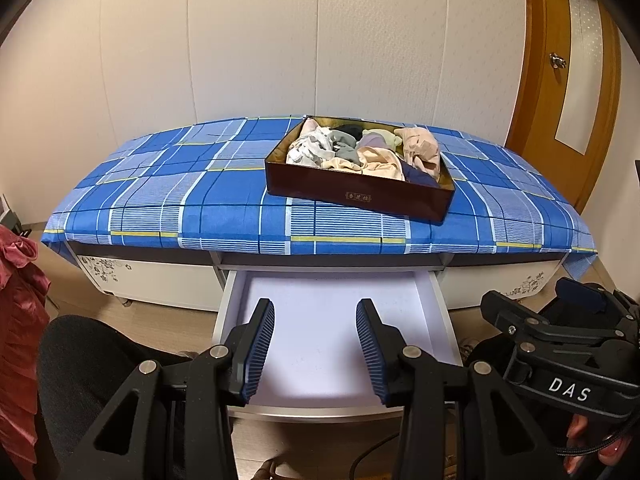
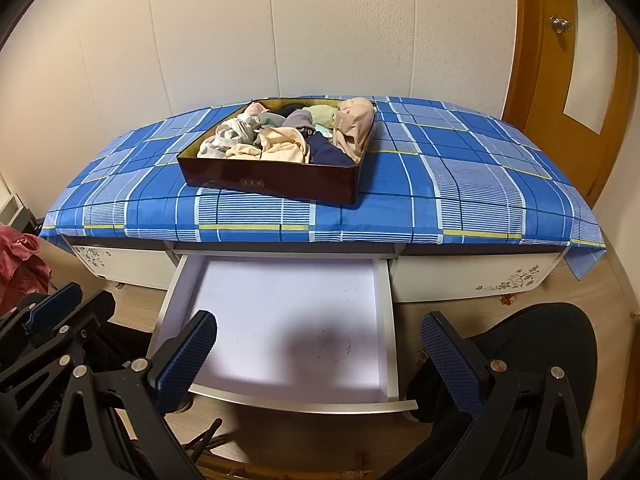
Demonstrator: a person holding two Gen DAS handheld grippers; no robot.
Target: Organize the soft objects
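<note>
Soft garments (image 1: 360,150), crumpled together in beige, grey, white and navy, were the matter of the task, but nearest to both cameras were only the tools. The left gripper (image 1: 316,354) hung over the open drawer (image 1: 320,320) with its blue pads apart, a moderate gap between them and nothing held. The right gripper (image 2: 320,364) stood clearly wider open, also empty, above the same drawer, whose pale bottom was bare. Seen from the left wrist, the right tool was at about four o'clock, with a hand under it. Farther, at twelve o'clock, the cabinet top carried a blue checked cloth (image 1: 168,184), and on it, toward one o'clock, a dark brown box (image 1: 360,196) held all the garments. I judged the work to be at its beginning: no piece was lifted yet. The next move would call for reaching up over the cloth to the box and pinching one garment alone, because the pieces were tangled.
</note>
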